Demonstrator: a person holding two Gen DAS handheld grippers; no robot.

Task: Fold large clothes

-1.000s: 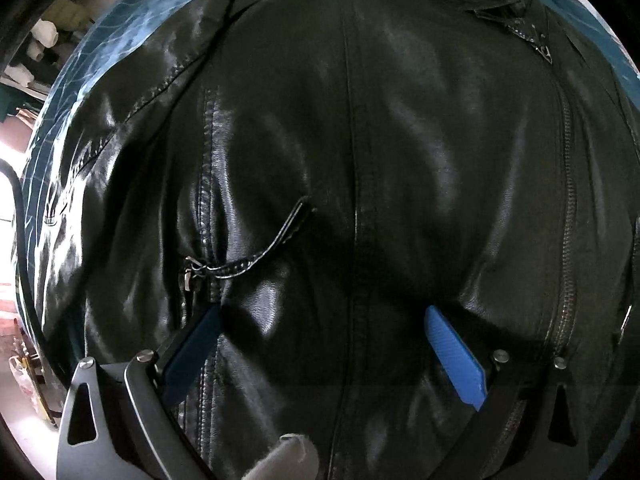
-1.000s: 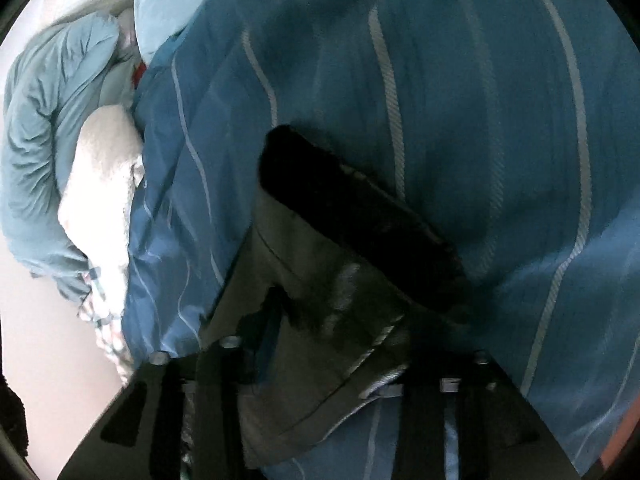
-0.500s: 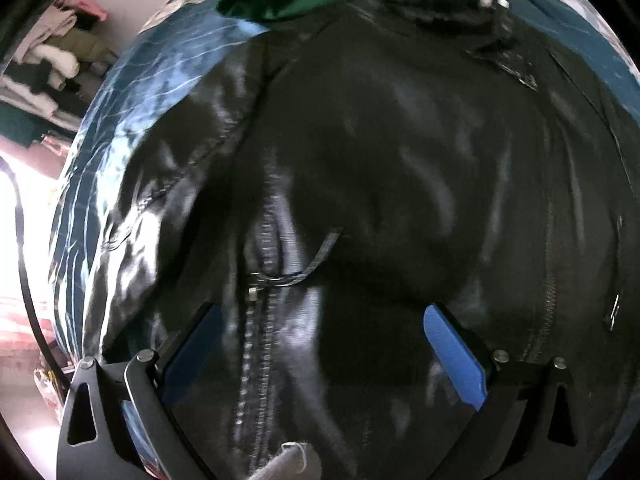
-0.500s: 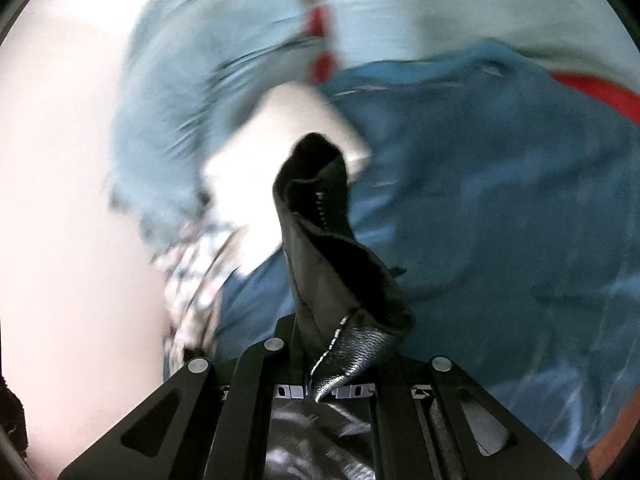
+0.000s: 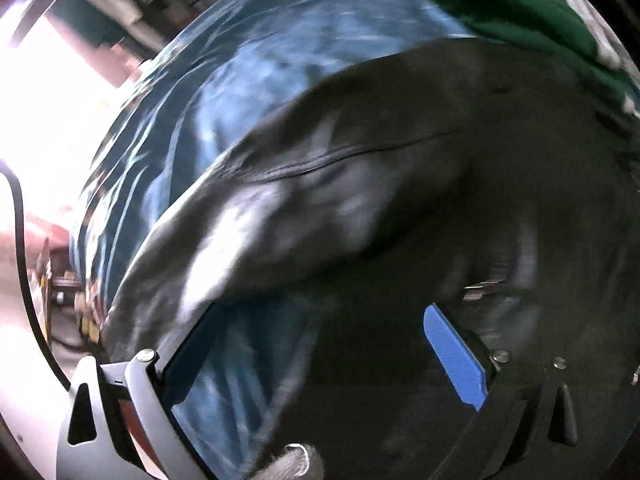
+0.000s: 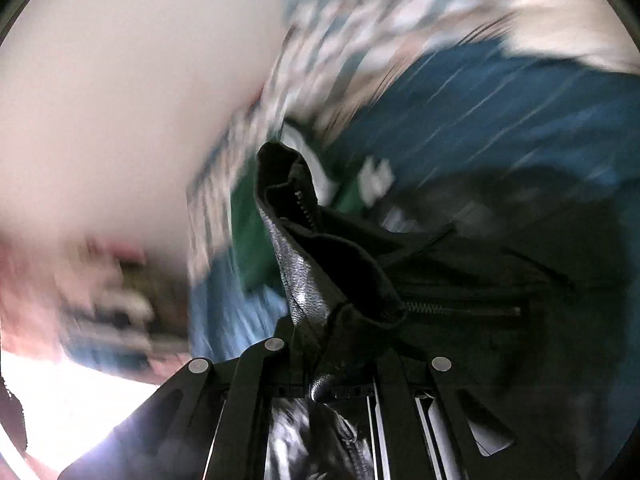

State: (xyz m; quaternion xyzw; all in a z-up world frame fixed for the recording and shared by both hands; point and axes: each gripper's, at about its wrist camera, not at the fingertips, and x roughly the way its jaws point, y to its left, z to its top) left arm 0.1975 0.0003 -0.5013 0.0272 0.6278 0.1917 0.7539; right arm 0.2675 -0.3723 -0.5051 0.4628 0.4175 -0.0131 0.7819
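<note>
left tool (image 5: 320, 344) agape, empty | right tool (image 6: 332, 364) clamps black jacket (image 6: 320, 272) edge, zipper (image 6: 460, 311) seen there only

A blue striped bedspread (image 5: 192, 128) covers the bed, with a green cloth (image 5: 532, 12) lying at its far end. Strong white light (image 5: 36, 92) glares in from the left, washing out that side. A pale plain wall (image 6: 132, 92) rises beyond the bed; checked bedding (image 6: 340, 40) lies blurred beside it.
</note>
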